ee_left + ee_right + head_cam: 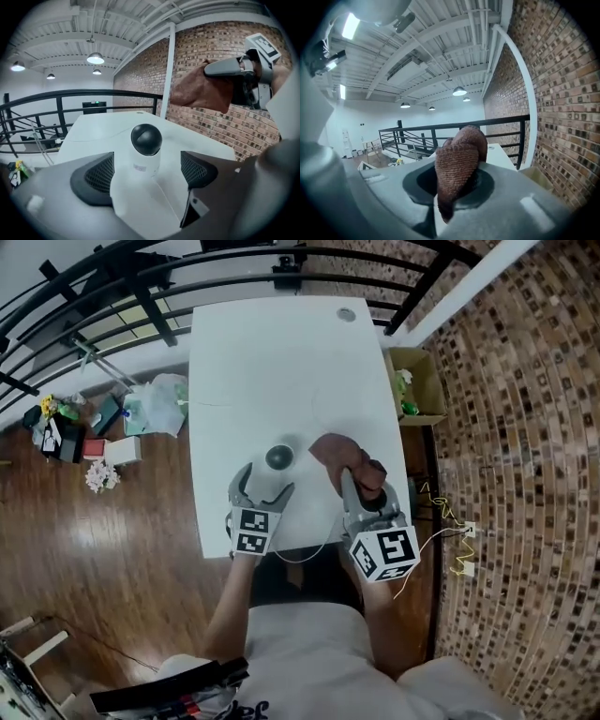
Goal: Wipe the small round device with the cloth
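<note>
Here, the left gripper (265, 482) is pointing away from the person and slanting down toward the white rectangular table (272, 362), with its marker cube at the near end and the bare left forearm (234, 601) reaching in from the table's near edge. Its jaws are standing wide apart, gripping nothing. In the left gripper view, the small round device with a white body and black domed top (146, 145) is standing upright on the table in line with the gap between the two meshed pads (93, 176), and neither pad is touching it. In the head view this device (279, 457) is sitting in the near half of the table, just beyond the left gripper's tips.

The right gripper (364, 474) is lying to the right of the device, also pointing to the far side, only slightly tilted down. Its jaws are clamping a brown knitted cloth (459, 159), which is bulging out beyond the tips and hanging down between them. Seen from above, the cloth (337, 451) is hanging just right of the device, apart from it.

An open cardboard box (417, 385) is standing on the floor off the table's right edge, beside a brick wall (516, 427).
</note>
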Action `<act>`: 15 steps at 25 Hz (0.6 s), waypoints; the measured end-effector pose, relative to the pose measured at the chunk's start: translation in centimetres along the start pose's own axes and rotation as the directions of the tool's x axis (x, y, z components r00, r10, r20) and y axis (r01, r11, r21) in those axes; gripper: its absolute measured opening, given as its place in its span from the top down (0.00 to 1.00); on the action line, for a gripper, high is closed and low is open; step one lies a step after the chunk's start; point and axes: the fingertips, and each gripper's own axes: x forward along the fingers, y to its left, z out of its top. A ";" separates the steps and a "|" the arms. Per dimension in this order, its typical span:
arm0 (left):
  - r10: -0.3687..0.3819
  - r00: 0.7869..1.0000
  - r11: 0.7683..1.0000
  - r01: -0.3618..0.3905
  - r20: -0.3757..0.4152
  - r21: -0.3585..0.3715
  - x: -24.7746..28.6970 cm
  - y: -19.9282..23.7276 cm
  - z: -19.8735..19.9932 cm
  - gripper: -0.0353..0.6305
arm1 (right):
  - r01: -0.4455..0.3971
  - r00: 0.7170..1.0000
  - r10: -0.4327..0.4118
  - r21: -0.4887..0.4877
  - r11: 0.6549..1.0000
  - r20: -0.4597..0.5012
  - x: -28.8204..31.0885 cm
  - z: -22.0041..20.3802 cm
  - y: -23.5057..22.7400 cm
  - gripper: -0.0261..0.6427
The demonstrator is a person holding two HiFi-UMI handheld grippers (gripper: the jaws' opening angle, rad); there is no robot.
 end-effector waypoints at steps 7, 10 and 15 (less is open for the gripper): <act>0.048 0.998 0.999 -0.049 -0.050 -0.013 4.0 0.4 -1.3 0.28 | 0.053 0.997 -0.051 0.035 0.998 -0.056 0.3 -2.4 -4.1 0.92; 0.079 0.995 0.997 -0.081 -0.066 -0.019 4.7 0.7 -1.4 0.34 | 0.052 0.997 -0.050 0.043 0.998 -0.054 0.8 -2.4 -4.5 0.92; 0.075 0.993 0.996 -0.078 -0.091 -0.030 5.9 0.6 -1.4 0.40 | 0.039 0.998 -0.037 0.048 0.998 -0.052 1.5 -2.1 -5.2 0.92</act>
